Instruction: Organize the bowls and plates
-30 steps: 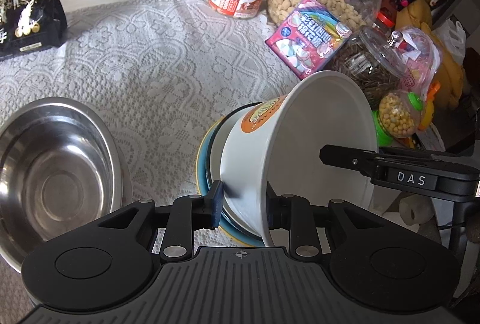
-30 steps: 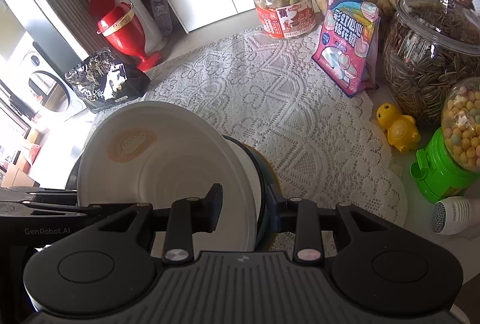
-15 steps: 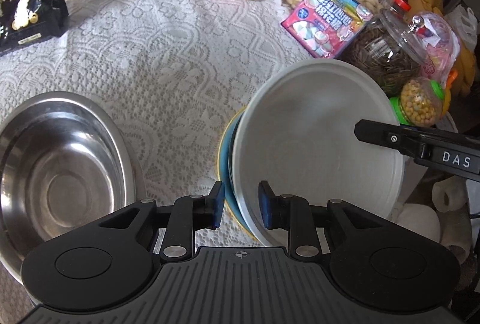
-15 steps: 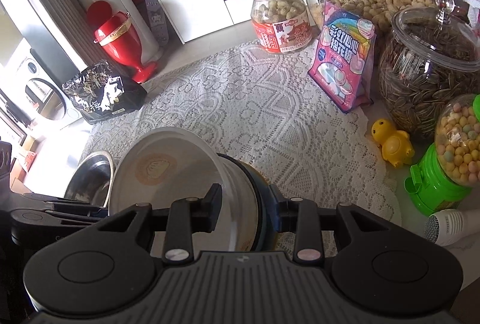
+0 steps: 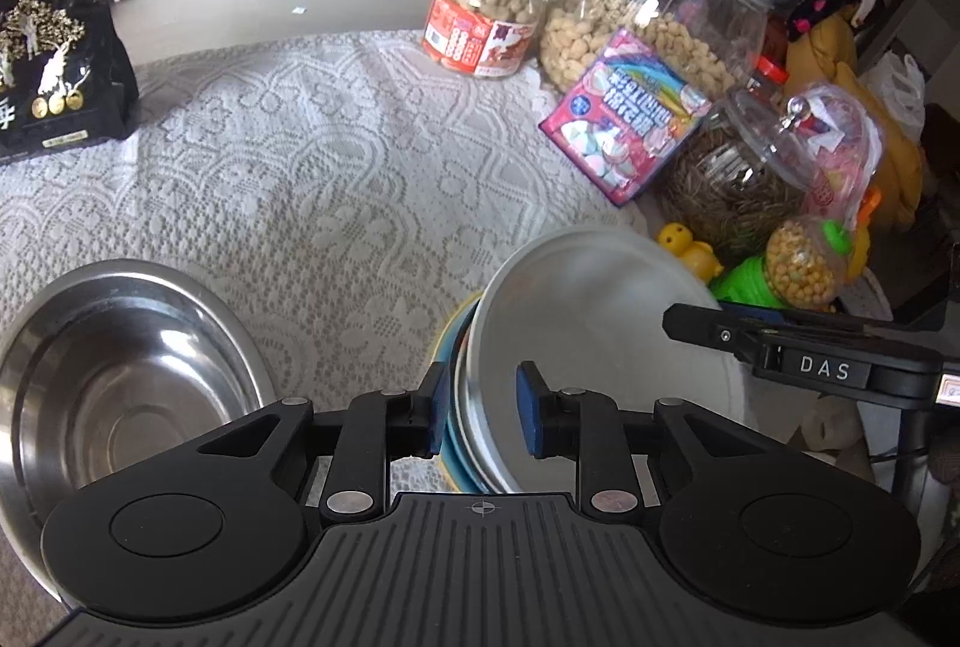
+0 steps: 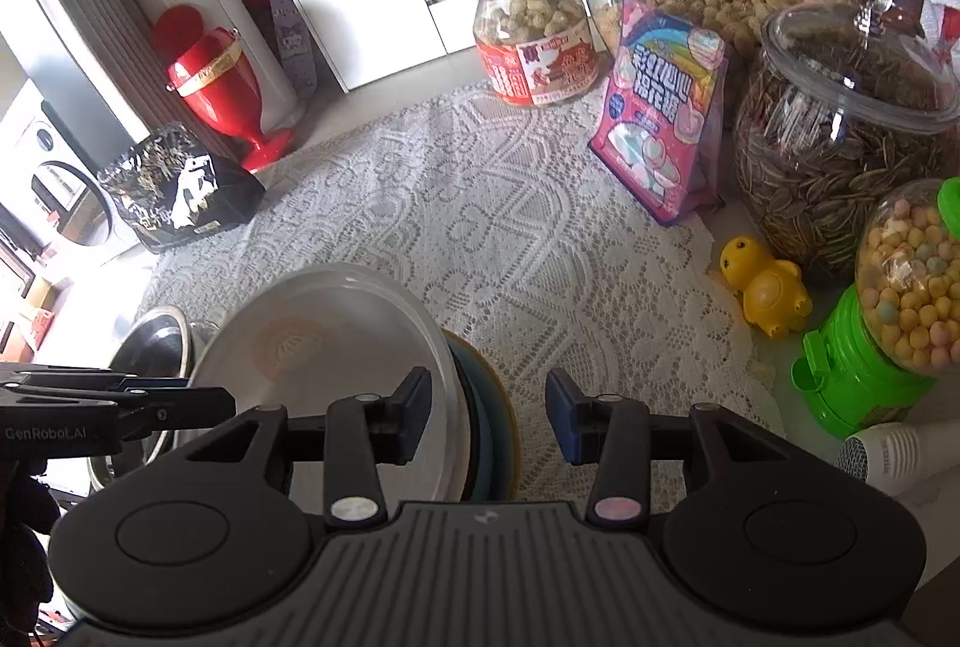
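A white bowl [image 5: 600,335] lies nested on a small stack of plates with a blue and yellow rim [image 5: 453,347], tilted at the near edge of the lace cloth. My left gripper [image 5: 483,410] is shut on the stack's near rim, one pad outside the plates and one inside the bowl. My right gripper [image 6: 489,416] straddles the opposite rim. Its jaws are opening: the left pad is inside the bowl [image 6: 336,347] and the right pad stands apart from the plates [image 6: 480,377]. An empty steel bowl [image 5: 120,377] sits to the left.
Glass jars of nuts [image 5: 486,23] and seeds [image 6: 840,137], a pink snack packet [image 6: 666,119], a yellow duck [image 6: 765,287] and a green candy dispenser [image 6: 864,359] crowd the right side. A black bag [image 5: 54,65] stands at the far left. Lace cloth [image 5: 330,167] stretches between them.
The bowl and plates have tipped from steeply upright to a flatter lie. The right gripper's jaws have spread off the rim. The left gripper has stayed on its edge.
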{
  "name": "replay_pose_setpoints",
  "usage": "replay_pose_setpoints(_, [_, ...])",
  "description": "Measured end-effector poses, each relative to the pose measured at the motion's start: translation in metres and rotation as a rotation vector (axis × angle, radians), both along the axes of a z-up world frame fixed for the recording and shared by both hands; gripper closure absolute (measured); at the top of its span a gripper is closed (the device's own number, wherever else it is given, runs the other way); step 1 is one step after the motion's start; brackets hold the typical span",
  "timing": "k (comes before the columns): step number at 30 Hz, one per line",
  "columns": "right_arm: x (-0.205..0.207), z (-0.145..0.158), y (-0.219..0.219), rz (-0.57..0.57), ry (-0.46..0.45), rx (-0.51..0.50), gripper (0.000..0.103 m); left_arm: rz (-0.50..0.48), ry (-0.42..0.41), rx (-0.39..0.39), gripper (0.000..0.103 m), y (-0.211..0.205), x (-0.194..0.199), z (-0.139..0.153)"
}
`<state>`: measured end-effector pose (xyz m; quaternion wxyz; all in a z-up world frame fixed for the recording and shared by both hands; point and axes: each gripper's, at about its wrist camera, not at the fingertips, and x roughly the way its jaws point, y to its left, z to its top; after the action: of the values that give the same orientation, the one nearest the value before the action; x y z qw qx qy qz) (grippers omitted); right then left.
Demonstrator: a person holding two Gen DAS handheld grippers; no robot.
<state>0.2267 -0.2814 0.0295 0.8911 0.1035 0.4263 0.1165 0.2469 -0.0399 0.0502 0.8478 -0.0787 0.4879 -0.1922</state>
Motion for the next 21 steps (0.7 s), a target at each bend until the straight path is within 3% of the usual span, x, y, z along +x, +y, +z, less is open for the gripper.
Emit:
replay_pose_setpoints(4, [-0.002,0.014,0.008,0.007,-0.098,-0.050,0.045,0.029,-0.053,-0.034,0.076,0.002,0.003,0.013])
replay_pose_setpoints(7, [0.012,0.004,0.013,-0.016,-0.072,-0.097,0.041,0.057,-0.040,0.028,0.076,-0.002,0.012,0.000])
replay_pose_setpoints(10, [0.025,-0.011,0.012,-0.027,-0.022,-0.103,0.038,0.062,0.026,0.044,0.073,-0.001,0.021,-0.024])
replay_pose_setpoints(15, [0.019,-0.015,-0.001,-0.010,0.013,0.013,0.038,0.063,0.069,-0.026,0.074,0.009,0.014,-0.036])
replay_pose_setpoints(21, [0.016,-0.043,-0.005,0.009,0.151,0.148,0.038,0.071,0.122,-0.093,0.070,0.009,0.008,-0.055])
